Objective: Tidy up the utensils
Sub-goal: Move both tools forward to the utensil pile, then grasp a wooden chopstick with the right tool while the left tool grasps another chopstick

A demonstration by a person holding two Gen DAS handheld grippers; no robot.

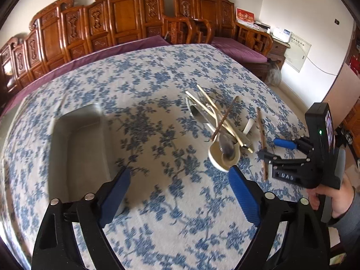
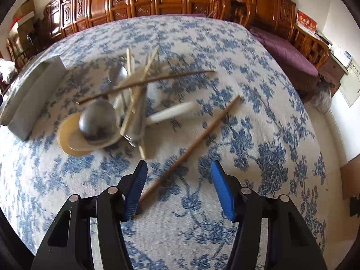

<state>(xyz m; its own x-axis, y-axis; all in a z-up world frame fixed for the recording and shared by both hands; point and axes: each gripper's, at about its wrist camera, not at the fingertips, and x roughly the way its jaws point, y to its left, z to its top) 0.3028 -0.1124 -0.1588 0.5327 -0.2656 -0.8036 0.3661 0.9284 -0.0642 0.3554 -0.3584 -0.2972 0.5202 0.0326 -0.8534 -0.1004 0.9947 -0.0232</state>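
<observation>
A home living room: carved wooden sofa [image 1: 126, 20] with purple seat cushions [image 1: 238, 49] lining the white wall [image 1: 299, 18], matching armchair [image 2: 310, 45] in the corner. Counter under a blue-and-white floral cloth [image 1: 157, 85], strewn with household utensils [image 2: 126, 103]. Red calendar [image 1: 244, 15] and papers on a side cabinet [image 1: 279, 47], cardboard boxes [image 2: 24, 15] stacked at the far left.

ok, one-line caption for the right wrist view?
Open right gripper above a dark chopstick lying apart from the utensil pile on the floral tablecloth.

Chopsticks [image 2: 193, 139]: four. Spoons [image 2: 99, 121]: three. Tray [image 1: 78, 148]: one.
</observation>
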